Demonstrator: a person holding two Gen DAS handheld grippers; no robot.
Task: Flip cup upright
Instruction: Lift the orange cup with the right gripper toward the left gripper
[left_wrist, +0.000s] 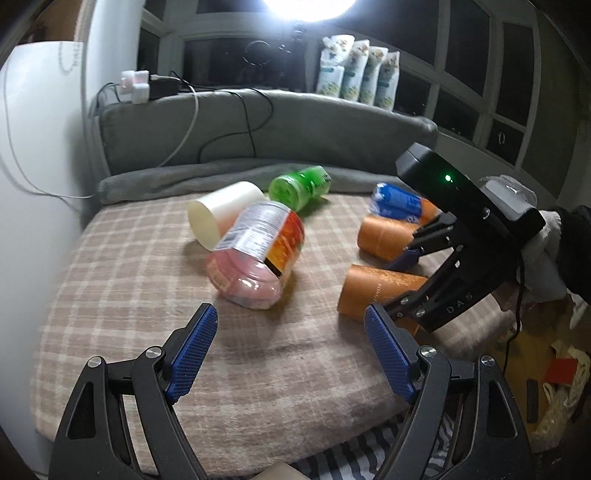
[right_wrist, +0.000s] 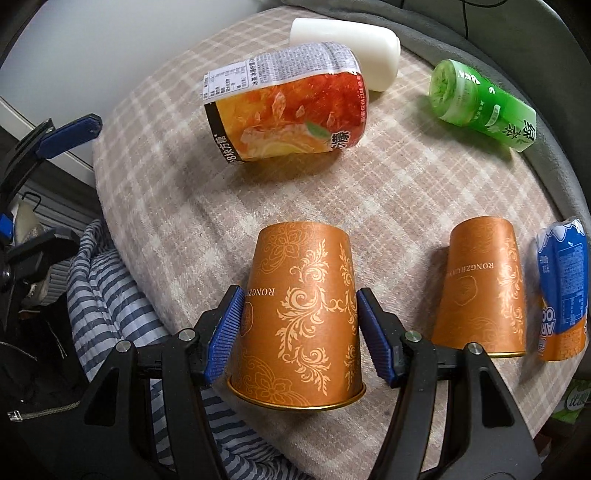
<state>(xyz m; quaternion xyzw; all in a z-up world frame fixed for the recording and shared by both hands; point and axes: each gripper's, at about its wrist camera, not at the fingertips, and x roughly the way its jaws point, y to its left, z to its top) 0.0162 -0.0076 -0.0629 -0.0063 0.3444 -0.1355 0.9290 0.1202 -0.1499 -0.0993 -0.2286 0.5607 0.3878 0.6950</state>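
Right gripper (right_wrist: 299, 332): blue pads set either side of the near orange cup (right_wrist: 301, 317), at mid-wall. Pads appear to touch or nearly touch the paper; whether the cup is truly pinched cannot be told, as no denting of the wall is seen. The cup lies on the checked blanket (right_wrist: 184, 206) near the edge closest to the camera, its gold rim toward the gripper and its closed base pointing away. It is not yet upright.

Left gripper (left_wrist: 288, 350): fingers spread wide, nothing between them, held over bare blanket well apart from the cup.

A second orange cup (right_wrist: 480, 288) lies just beside the first, with a blue-labelled bottle (right_wrist: 563, 288) beyond it. A red-labelled bottle (right_wrist: 288, 103), a white cylinder (right_wrist: 354, 40) and a green bottle (right_wrist: 484, 103) lie farther off.

Judged step: securing the grip before the turn. Light pressure is advised, since thin paper walls are likely to crush. The cup should be lifted clear of the soft blanket, rotated so the rim faces up, and set down flat; the cloth may let it topple. Swing should be kept away from the neighbouring cup.
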